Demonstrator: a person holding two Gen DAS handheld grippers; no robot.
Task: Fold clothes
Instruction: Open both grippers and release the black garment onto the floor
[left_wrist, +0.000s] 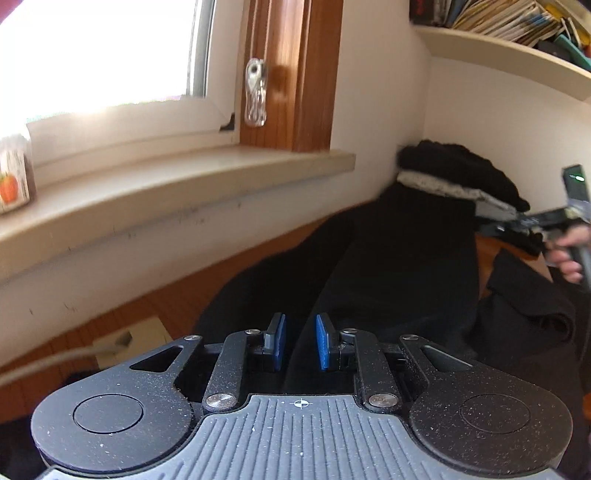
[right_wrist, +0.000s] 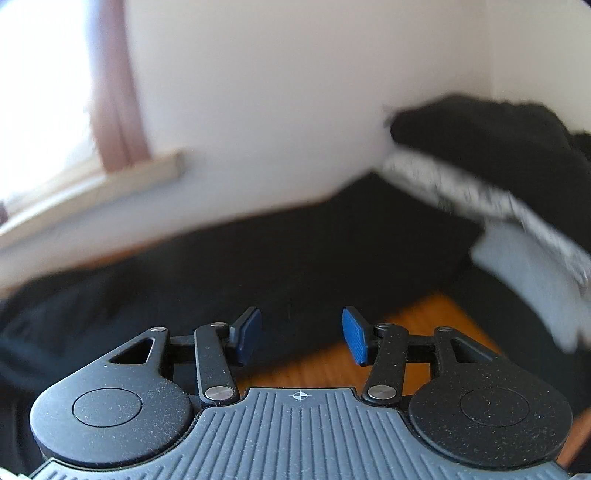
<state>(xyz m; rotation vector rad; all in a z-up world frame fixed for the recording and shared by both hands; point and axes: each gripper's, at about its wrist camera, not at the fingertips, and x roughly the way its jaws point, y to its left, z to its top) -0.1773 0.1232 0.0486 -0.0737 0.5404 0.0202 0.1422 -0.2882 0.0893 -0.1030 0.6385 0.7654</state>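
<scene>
Black garment (left_wrist: 388, 266) sprawls unfolded ahead of both empty tools, left tool (left_wrist: 300, 341) narrowly parted, right tool (right_wrist: 301, 334) half-open.

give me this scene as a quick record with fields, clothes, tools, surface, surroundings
garment: long black cloth garment spread on the surface, running toward the wall
pile: folded stack of black and grey-white clothes in the far corner
surface: orange-brown wooden tabletop, partly covered
left tool: left tool open by a narrow gap, over the black garment, nothing gripped
right tool: right tool open wider, nothing between its blue pads, at the garment's edge
surroundings: beige windowsill, white wall shelf of books
image quality: right wrist view blurred
</scene>
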